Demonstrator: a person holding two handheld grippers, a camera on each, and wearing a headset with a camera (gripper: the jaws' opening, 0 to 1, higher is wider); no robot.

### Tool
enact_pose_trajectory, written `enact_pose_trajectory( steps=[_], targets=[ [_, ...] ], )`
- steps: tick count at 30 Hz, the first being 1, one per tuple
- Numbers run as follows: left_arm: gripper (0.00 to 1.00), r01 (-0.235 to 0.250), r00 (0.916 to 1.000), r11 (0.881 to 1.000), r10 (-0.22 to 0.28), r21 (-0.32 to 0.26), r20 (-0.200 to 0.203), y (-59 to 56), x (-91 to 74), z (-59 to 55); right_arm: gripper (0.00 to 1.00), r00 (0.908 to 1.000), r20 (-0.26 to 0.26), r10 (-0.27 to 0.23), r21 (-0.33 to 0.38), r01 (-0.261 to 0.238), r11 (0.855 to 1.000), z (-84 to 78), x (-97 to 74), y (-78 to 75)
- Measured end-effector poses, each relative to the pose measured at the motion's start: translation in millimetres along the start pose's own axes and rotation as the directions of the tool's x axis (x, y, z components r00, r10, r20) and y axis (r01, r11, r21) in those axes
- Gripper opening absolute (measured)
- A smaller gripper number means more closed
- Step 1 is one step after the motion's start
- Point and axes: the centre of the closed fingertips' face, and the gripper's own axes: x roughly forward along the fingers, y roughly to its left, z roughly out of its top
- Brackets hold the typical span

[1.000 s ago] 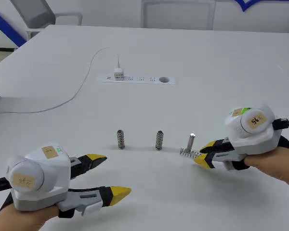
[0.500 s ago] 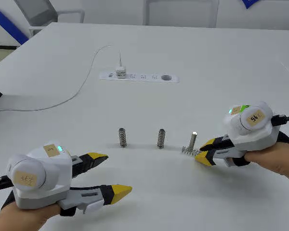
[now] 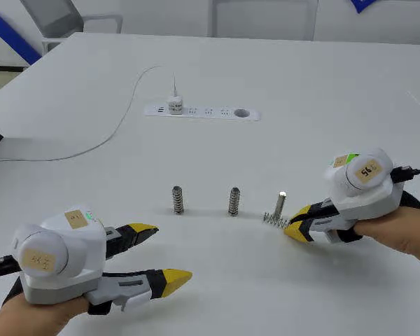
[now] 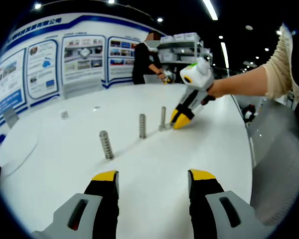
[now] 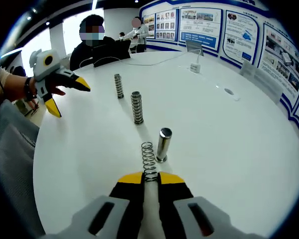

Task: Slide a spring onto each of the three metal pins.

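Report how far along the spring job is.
Done: the left pin and middle pin each wear a spring. In hand: the right hand-held gripper is shut on the last spring, low beside the bare pin. Left to do: lift that spring over the bare pin's top and slide it down. The left hand-held gripper hangs open, idle.

right gripper (image 3: 288,227) sticker (image 3: 368,170), 56 or 95

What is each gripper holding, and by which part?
The right gripper pinches the loose spring by its near end; the left gripper is open and holds nothing.
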Motion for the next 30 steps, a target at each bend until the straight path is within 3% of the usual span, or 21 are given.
enact_pose_trajectory(
  steps=[6, 14, 30],
  targets=[
    [0.56, 0.010, 0.9999, 1.000, -0.010, 0.005, 0.000, -2.7, 1.7, 0.3, 0.11, 1.0000, -0.003, 0.008, -0.025, -0.008, 1.000, 2.0, -4.1, 5.9],
    [0.54, 0.038, 0.9993, 0.999, -0.038, 0.020, -0.003, -10.9, 7.8, 1.0, 0.11, 0.9989, 0.004, 0.047, -0.051, -0.046, 0.998, 8.6, -9.0, 24.6],
    [0.51, 0.089, 0.9961, 0.994, -0.089, 0.070, -0.007, -21.7, 21.6, 14.3, 0.11, 0.9926, 0.021, 0.120, -0.135, -0.116, 0.984, 32.3, -10.0, 59.4]
  ],
)
